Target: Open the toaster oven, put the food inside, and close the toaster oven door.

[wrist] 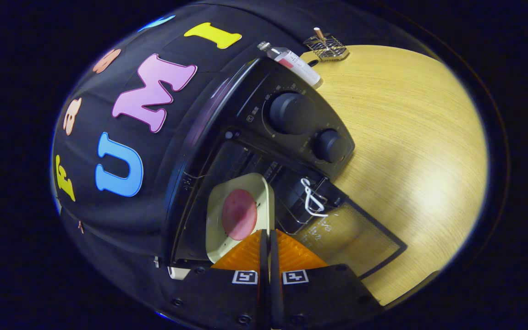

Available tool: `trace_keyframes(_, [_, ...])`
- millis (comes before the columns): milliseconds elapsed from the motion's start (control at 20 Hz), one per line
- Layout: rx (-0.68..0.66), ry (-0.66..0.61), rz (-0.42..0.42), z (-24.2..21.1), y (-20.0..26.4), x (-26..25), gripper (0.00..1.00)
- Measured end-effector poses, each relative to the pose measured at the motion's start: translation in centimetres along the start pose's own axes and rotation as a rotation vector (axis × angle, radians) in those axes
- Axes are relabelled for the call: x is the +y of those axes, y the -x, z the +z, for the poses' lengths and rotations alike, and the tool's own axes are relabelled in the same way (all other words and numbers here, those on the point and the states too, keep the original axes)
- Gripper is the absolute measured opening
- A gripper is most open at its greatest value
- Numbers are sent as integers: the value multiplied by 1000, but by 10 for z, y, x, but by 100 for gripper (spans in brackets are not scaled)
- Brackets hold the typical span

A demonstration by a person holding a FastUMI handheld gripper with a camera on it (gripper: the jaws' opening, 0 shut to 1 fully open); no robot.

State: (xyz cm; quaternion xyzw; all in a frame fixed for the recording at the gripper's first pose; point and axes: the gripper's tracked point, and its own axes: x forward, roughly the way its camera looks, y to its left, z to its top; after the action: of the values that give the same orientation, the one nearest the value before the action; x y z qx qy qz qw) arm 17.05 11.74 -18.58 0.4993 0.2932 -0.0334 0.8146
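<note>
Two round black knobs (291,112) sit on the black toaster oven (227,133), whose glass door (355,238) lies open on the pale wooden counter (406,137), a clear bottle (294,62) and small wire rack (327,46) beyond. Inside the oven rests a cream square plate (218,220) carrying a round pink slice of food (239,214), its near edge pinched by the tool (268,238), fingers pressed nearly together.

Table (410,137): pale wood grain.
On it: black toaster oven (291,119), a bottle (294,62) lying flat, small wire rack (327,46).
</note>
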Motion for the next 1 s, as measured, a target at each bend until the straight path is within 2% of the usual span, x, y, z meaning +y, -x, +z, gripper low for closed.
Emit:
trace_keyframes(300, [-56, -9, -17, 3, -23, 9, 5])
trace_keyframes(650, [-93, 23, -37, 3, -25, 7, 6])
trace_keyframes(800, [-102, 34, -5, 1, -22, 15, 12])
trace_keyframes(900, [-111, 53, 7, 2, -16, 18, 24])
trace_keyframes(950, [-116, 63, 12, 3, -13, 20, 42])
trace_keyframes(1000, [-120, 71, 17, 3, -9, 21, 52])
